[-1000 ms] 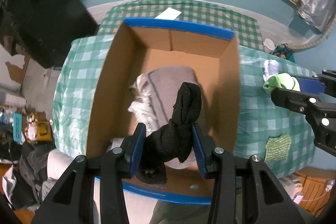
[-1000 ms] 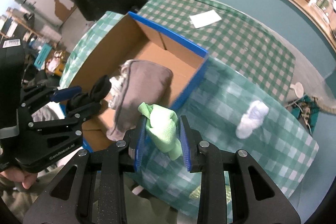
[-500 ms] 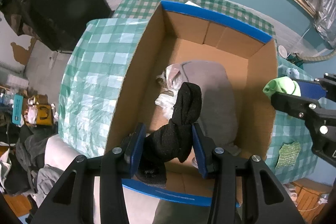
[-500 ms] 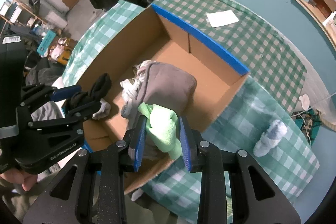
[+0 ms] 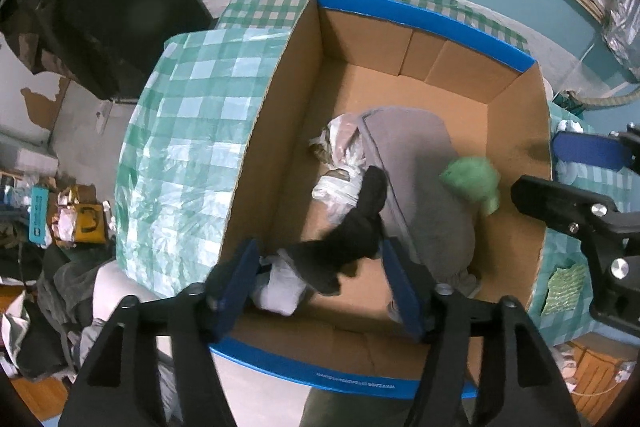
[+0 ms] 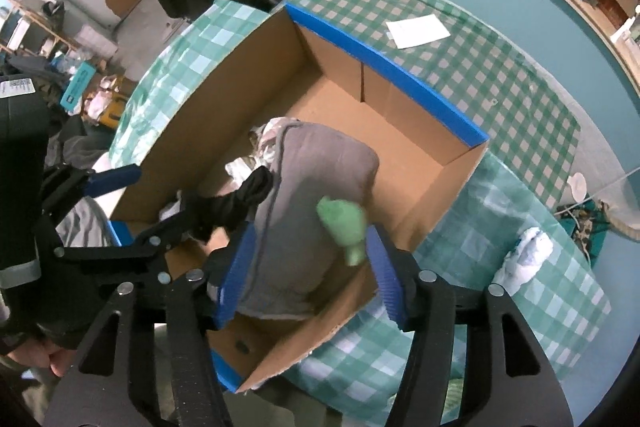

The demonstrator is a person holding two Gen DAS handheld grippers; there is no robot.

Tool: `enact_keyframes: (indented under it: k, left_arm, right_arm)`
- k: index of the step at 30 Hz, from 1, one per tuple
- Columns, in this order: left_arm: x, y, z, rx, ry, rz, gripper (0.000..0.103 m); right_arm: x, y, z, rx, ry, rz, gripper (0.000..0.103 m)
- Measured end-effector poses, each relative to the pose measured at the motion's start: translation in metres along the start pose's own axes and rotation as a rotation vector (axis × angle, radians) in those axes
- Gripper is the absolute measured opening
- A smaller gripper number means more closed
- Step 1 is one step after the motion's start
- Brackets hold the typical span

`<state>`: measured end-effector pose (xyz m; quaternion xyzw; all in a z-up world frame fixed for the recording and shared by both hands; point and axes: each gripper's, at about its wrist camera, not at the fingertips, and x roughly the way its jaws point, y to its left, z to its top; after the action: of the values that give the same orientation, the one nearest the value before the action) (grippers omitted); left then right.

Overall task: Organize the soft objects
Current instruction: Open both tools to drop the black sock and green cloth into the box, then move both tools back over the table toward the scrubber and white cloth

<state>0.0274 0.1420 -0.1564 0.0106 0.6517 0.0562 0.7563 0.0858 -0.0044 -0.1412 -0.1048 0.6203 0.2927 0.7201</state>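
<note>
While both grippers' jaws spread over the box (image 5: 276,131), black sock (image 5: 352,227) and green cloth (image 6: 342,219) drop inside; only the right view shows paper (image 6: 418,31) at the worktop's (image 6: 520,99) far edge.

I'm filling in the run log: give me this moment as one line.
left claw: opening, black sock loose | right claw: opening, green cloth loose | both over cardboard box | white sock outside box
</note>
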Motion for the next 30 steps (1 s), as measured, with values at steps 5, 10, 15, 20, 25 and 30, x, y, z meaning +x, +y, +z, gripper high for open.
enact_keyframes:
  k: [5,10,15,20,25,30]
  left_arm:
    - [-0.004,0.0,-0.001,0.015,0.001,0.008,0.074]
    - [-0.014,-0.003,-0.005,0.016,-0.013,-0.005,0.076]
    - [-0.021,-0.012,-0.007,0.039,-0.025,-0.001,0.078]
    - [-0.029,-0.025,-0.009,0.07,-0.031,-0.008,0.078]
    - [-0.033,-0.043,-0.01,0.119,-0.035,-0.021,0.079]
    - [-0.035,-0.064,-0.011,0.179,-0.036,-0.033,0.079]
  right_arm:
    - [-0.005,-0.008,-0.004,0.032,-0.005,-0.008,0.062]
    - [-0.013,-0.019,-0.013,0.073,-0.014,-0.016,0.067]
    - [-0.021,-0.031,-0.024,0.116,-0.023,-0.015,0.067]
    - [-0.028,-0.042,-0.037,0.161,-0.028,-0.008,0.067]
    - [-0.035,-0.052,-0.051,0.196,-0.032,-0.007,0.067]
    - [-0.04,-0.068,-0.067,0.247,-0.035,-0.014,0.069]
